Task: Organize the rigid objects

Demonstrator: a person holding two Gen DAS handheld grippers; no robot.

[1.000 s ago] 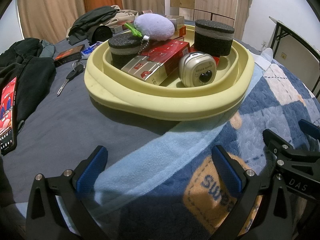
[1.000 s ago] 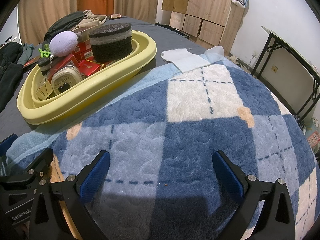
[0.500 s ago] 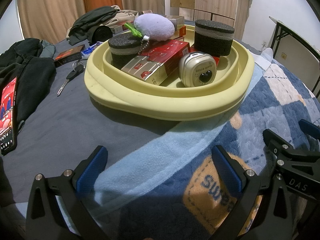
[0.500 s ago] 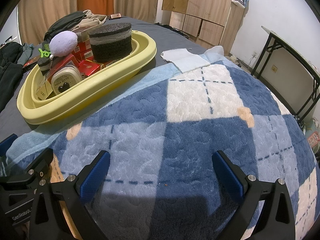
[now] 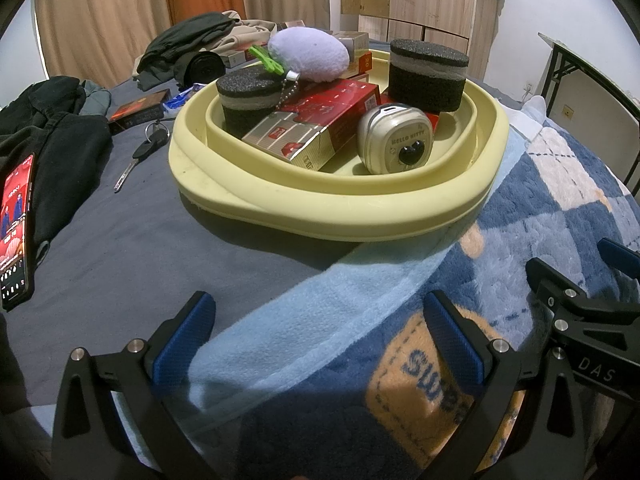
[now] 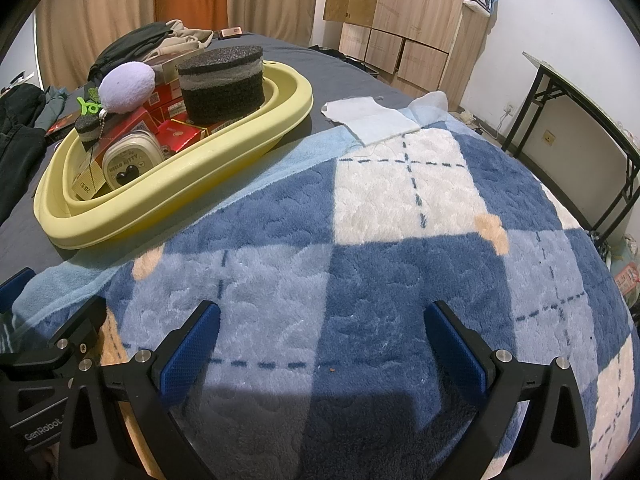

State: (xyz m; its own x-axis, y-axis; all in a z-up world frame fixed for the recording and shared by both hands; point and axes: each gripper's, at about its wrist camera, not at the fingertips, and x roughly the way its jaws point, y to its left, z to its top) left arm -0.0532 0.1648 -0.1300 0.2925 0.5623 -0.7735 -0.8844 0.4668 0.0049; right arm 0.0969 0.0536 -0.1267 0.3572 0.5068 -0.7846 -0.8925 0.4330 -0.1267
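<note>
A pale yellow basin (image 5: pixel 336 208) (image 6: pixel 168 200) sits on the bed. It holds two black foam pucks (image 5: pixel 428 76) (image 5: pixel 248 100), red and gold boxes (image 5: pixel 316 124), a white Hello Kitty case (image 5: pixel 396 140) and a lilac plush keychain (image 5: pixel 308 56). My left gripper (image 5: pixel 320 336) is open and empty, low over the blanket in front of the basin. My right gripper (image 6: pixel 320 344) is open and empty over the blue checked blanket (image 6: pixel 380 240), to the right of the basin.
A car key (image 5: pixel 140 156), a dark box (image 5: pixel 136 116) and a lit phone (image 5: pixel 16 232) lie on the grey sheet left of the basin. Dark clothes (image 5: pixel 52 136) are heaped at left and behind. A white cloth (image 6: pixel 372 120) lies beyond the blanket. A folding table (image 6: pixel 580 120) stands at right.
</note>
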